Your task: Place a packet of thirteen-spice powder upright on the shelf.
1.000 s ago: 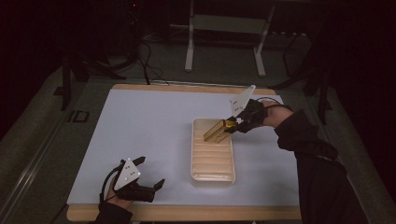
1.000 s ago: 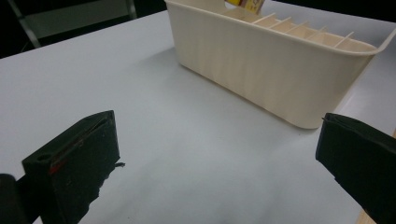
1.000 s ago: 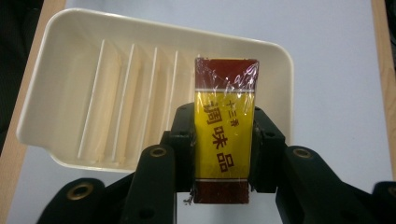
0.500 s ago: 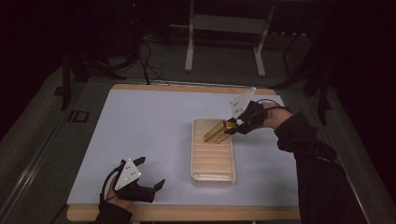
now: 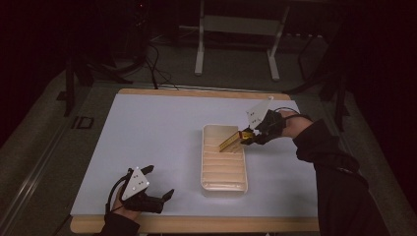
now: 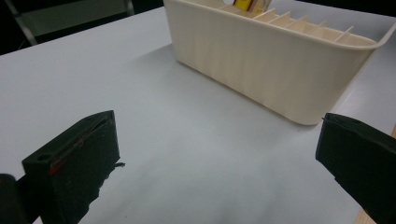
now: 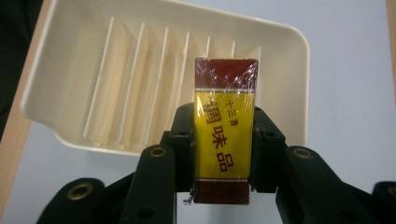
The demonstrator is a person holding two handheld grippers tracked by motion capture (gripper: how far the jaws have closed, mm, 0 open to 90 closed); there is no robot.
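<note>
Gripping a yellow and red box at mid-frame over a cream tray, the right gripper's fingers clamp it; lower left, the left gripper gapes empty on the pale counter; dark room.

Yellow-and-maroon wrapped box, clamped in right gripper, tilted above far end of cream slotted tray.

Bright tabletop — dark, dim surroundings
</note>
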